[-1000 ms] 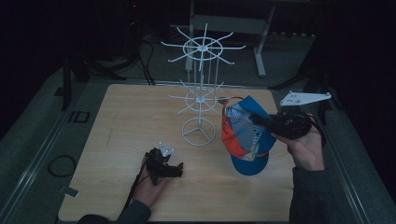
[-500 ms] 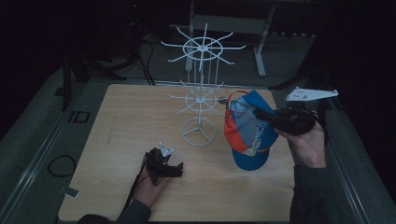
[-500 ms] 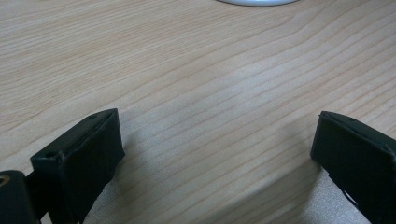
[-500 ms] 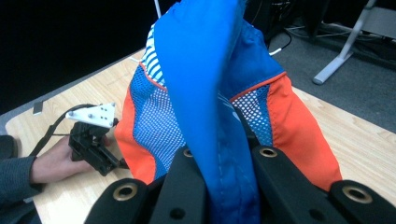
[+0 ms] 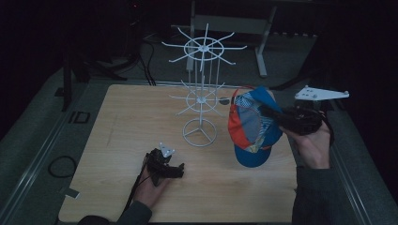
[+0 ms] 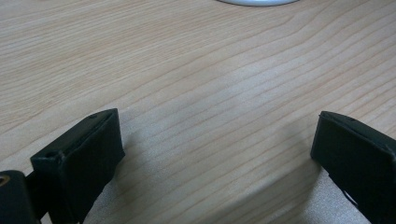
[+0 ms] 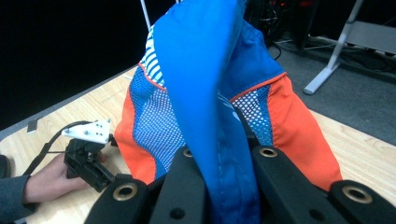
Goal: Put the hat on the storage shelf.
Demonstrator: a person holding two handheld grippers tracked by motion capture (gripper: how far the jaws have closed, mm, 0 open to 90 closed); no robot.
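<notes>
My right hand-held gripper [image 5: 274,116] is clamped on the cap [image 5: 251,126], with the wire rack [image 5: 202,98] just left; the left hand-held gripper [image 5: 176,169] rests open on the bench [image 5: 117,122].

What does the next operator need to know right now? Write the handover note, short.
Right gripper: shut on the blue and orange cap, jaws pinching its blue fabric, cap lifted off the table beside the white wire rack.
Left gripper: open, holding nothing, resting low over the wooden table near the front edge.
Done: cap picked up and brought close to the rack's right side.
Left: the cap is not yet on any rack arm; probably hang it on one, then release. The left gripper is free to steady the rack base if needed.
</notes>
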